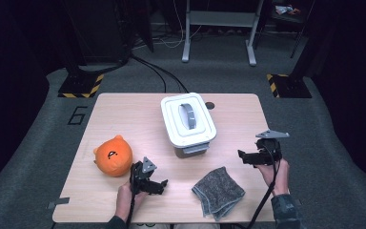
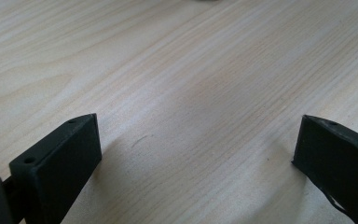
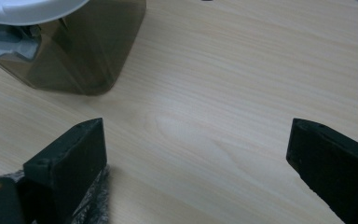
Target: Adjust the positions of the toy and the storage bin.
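Both sets of tongs spread wide from above: left gripper (image 1: 148, 177) beside orange plush (image 1: 114, 155), right gripper (image 1: 259, 155) near lidded container (image 1: 188, 122), folded grey cloth (image 1: 218, 192) between, seemingly ready for pickup. Bare table (image 2: 191, 70) between left jaws. Container corner (image 3: 74, 51) ahead of right jaws, nothing gripped.

High view looks down on the whole table (image 1: 124, 102); both gripper views sit close above that table, the right facing the lidded container (image 3: 74, 51).

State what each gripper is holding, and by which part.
Nothing is held: the left gripper and right gripper both have their jaws wide apart over the bare light wooden table.
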Motion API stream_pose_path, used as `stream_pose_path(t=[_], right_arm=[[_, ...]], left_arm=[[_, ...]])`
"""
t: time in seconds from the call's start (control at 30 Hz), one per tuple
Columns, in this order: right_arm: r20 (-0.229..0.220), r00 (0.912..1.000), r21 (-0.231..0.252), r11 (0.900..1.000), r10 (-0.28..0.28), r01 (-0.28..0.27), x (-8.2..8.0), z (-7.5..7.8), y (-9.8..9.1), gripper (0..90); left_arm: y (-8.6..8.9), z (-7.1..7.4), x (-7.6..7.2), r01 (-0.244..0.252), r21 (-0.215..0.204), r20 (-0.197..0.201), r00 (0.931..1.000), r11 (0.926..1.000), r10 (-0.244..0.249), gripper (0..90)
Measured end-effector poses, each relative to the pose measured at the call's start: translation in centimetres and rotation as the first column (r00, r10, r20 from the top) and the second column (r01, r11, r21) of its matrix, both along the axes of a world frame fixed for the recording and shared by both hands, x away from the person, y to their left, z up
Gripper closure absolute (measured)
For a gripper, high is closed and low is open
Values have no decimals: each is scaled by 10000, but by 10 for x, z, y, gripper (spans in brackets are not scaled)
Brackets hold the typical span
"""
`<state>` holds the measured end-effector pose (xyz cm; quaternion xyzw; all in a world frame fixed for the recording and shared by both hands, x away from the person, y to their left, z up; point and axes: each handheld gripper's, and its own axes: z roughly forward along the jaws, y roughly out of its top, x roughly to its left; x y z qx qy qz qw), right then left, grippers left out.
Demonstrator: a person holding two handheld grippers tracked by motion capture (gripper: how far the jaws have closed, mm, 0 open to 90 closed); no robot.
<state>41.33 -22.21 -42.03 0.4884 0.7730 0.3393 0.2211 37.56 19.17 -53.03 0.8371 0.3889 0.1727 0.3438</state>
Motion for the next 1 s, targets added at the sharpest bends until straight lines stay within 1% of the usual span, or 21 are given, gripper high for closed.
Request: stream_pose_path(t=[0.07, 0.13, 0.17, 0.2, 0.23, 0.3, 0.33, 0.37, 0.4, 0.43, 0.53, 0.6, 0.7, 0.8, 0.83, 0.87, 0.9, 0.93, 0.97, 1.0], right_arm=[[-1, 10000, 103, 9999, 76, -76, 5, 4, 7, 39], [-25, 9997, 38, 9997, 261, -261, 10, 8, 13, 36], [-14, 9996, 128, 9996, 267, -267, 13, 10, 16, 37], [-6, 9991, 54, 9991, 412, -412, 15, 12, 18, 36], [18, 9986, 115, 9986, 520, -520, 19, 13, 20, 36], [8, 9984, 206, 9982, 558, -558, 21, 15, 22, 36], [-28, 9977, 223, 9974, 679, -678, 26, 19, 28, 37], [-14, 9974, 285, 9970, 722, -721, 29, 21, 31, 37], [56, 9970, 201, 9968, 777, -778, 31, 23, 34, 37], [11, 9964, 303, 9960, 842, -842, 34, 25, 37, 37], [128, 9949, 367, 9943, 1002, -1006, 40, 32, 48, 38], [138, 9923, 395, 9915, 1233, -1238, 44, 36, 56, 38], [189, 9896, 505, 9884, 1427, -1435, 51, 42, 69, 37], [194, 9847, 424, 9838, 1734, -1740, 57, 45, 84, 38], [194, 9847, 424, 9838, 1734, -1740, 57, 45, 84, 38], [221, 9802, 439, 9793, 1970, -1978, 63, 47, 97, 38], [139, 9806, 452, 9796, 1954, -1959, 64, 47, 101, 38], [130, 9788, 406, 9780, 2043, -2046, 66, 47, 106, 38], [130, 9788, 406, 9780, 2043, -2046, 66, 47, 106, 38], [13, 9760, 444, 9751, 2176, -2174, 70, 46, 115, 39]], left_arm=[[0, 0, 0, 0, 1, -3, 10000, 10000, 0, 1], [0, 0, 0, -40, -48, 5, 10000, 10000, 40, 1], [0, 0, 0, -50, -61, 10, 10000, 10000, 51, 1], [0, 0, 0, -55, -61, 13, 10000, 10000, 55, 1], [0, 0, 0, -18, -11, 1, 10000, 10000, 18, 1], [0, 0, 0, -35, -49, 3, 10000, 10000, 35, 1], [-1, 0, 0, -66, -64, 9, 10000, 10000, 66, 1], [0, 0, 0, -53, -50, 2, 10000, 10000, 53, 1], [-1, 0, 0, -98, -59, 32, 9999, 9999, 98, 1], [-1, 0, 0, -108, -54, 34, 9999, 9999, 108, 1], [-1, 0, 0, -100, -52, 39, 9999, 9999, 100, 1], [-1, 0, 0, -108, -57, 37, 9999, 9999, 109, 1], [-1, 0, 0, -104, -56, 34, 9999, 9999, 104, 1], [-1, 0, -1, -105, -56, 30, 9999, 9999, 105, 1], [-1, 0, -1, -105, -56, 30, 9999, 9999, 105, 2], [-1, -1, -1, -106, -70, 22, 9999, 9999, 107, 1], [-1, -1, -1, -103, -69, 22, 9999, 9999, 103, 1], [-1, -1, -1, -104, -70, 22, 9999, 9999, 104, 2], [-1, -1, -1, -104, -70, 22, 9999, 9999, 104, 1], [-1, -1, -1, -105, -70, 25, 9999, 9999, 106, 2]])
